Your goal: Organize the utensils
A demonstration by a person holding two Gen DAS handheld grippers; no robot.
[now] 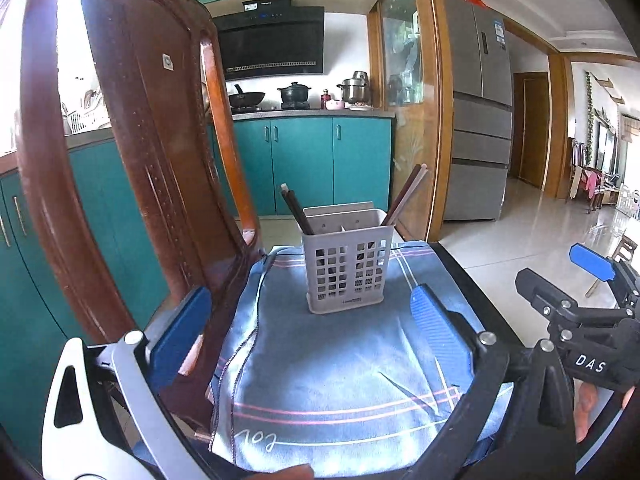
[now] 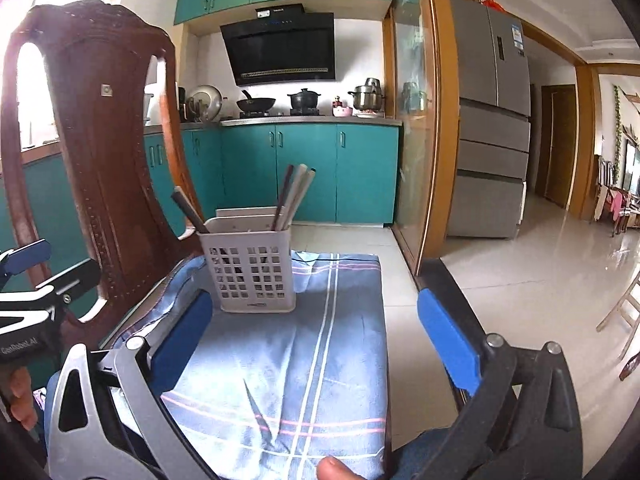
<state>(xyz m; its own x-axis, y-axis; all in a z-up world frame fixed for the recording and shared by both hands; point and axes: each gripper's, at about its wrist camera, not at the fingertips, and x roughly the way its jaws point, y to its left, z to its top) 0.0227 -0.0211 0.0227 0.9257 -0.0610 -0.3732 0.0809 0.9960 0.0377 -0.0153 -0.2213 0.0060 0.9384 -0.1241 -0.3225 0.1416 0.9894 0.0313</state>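
Since all chopsticks in view already stand in the utensil holder on the blue cloth, both the left gripper and right gripper have fingers spread wide and empty, so the sorting looks finished.

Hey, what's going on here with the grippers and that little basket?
A person holds a gripper in each hand, tidying utensils. The white utensil holder stands on a blue cloth beside a wooden chair, with chopsticks leaning in two compartments. The left gripper and right gripper are both open and empty, short of the holder.
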